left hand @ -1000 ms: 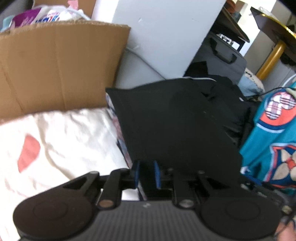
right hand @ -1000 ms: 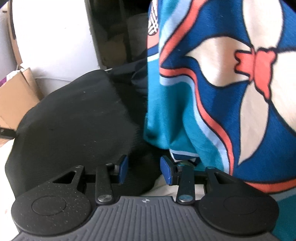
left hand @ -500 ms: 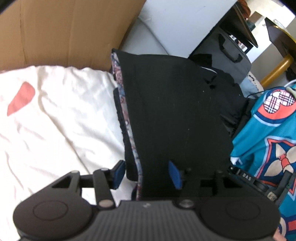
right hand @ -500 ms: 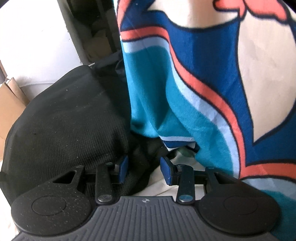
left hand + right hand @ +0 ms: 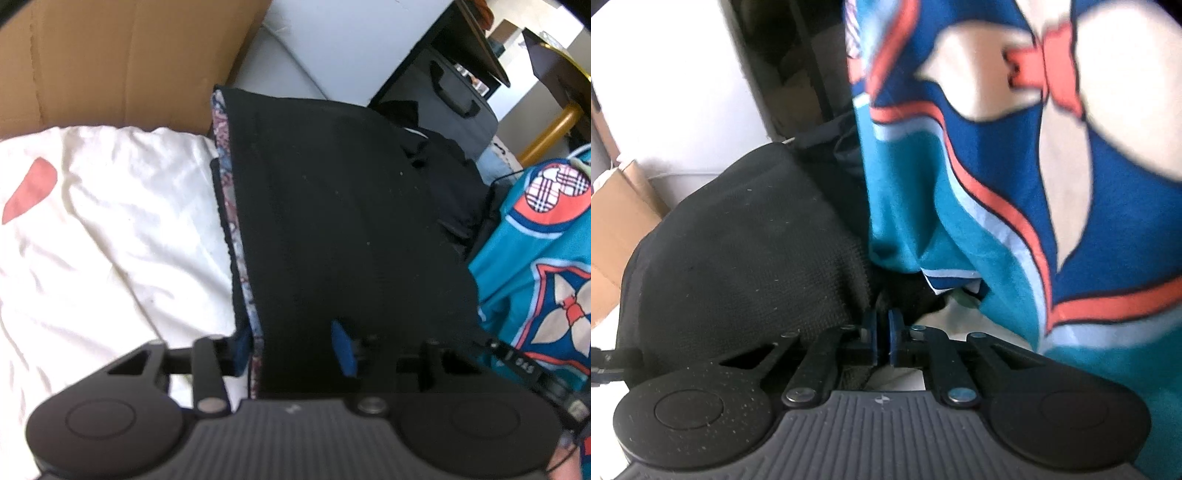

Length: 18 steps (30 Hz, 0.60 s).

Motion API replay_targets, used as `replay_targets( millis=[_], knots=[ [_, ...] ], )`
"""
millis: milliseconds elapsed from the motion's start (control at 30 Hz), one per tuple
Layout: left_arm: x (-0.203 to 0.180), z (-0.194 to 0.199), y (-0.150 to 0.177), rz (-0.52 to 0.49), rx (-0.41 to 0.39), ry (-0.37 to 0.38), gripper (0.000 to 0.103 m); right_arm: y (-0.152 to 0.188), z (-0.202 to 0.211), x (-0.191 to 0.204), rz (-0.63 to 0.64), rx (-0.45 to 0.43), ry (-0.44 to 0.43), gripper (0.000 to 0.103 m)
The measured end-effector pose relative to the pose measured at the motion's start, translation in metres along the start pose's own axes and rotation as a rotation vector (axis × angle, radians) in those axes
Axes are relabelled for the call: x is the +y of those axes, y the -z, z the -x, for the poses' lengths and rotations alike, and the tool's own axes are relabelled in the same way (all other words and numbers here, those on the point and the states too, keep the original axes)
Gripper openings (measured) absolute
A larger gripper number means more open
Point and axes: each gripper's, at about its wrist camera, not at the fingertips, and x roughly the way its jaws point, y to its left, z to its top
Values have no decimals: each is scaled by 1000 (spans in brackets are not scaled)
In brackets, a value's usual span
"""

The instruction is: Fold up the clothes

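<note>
A folded black garment (image 5: 332,221) with a patterned lining along its left edge lies on white bedding (image 5: 110,240). My left gripper (image 5: 291,347) is open at its near edge, one blue pad on each side of the cloth. In the right wrist view the same black garment (image 5: 738,251) fills the left half. My right gripper (image 5: 881,332) has its pads pressed together on the garment's near right corner, and dark cloth shows below them. A teal, blue and coral patterned garment (image 5: 997,184) hangs close on the right.
A cardboard box (image 5: 110,55) stands behind the bedding, against a white wall. A black case (image 5: 454,96) and a yellow table leg (image 5: 550,133) are at the back right. More dark clothes (image 5: 443,177) are heaped beyond the folded garment. The teal garment (image 5: 535,258) crowds the right side.
My left gripper let go of the black garment, which dropped flat onto the bedding, and stays open. My right gripper closed from open onto the garment's corner.
</note>
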Motion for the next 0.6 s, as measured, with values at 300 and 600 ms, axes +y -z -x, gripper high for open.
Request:
replay_targets(
  millis=[300, 600],
  knots=[
    [4, 10, -2, -36, 17, -7, 11, 1, 23, 1, 48, -16, 76, 4],
    [21, 29, -1, 9, 30, -39, 10, 9, 18, -4, -16, 73, 139, 9]
  ],
)
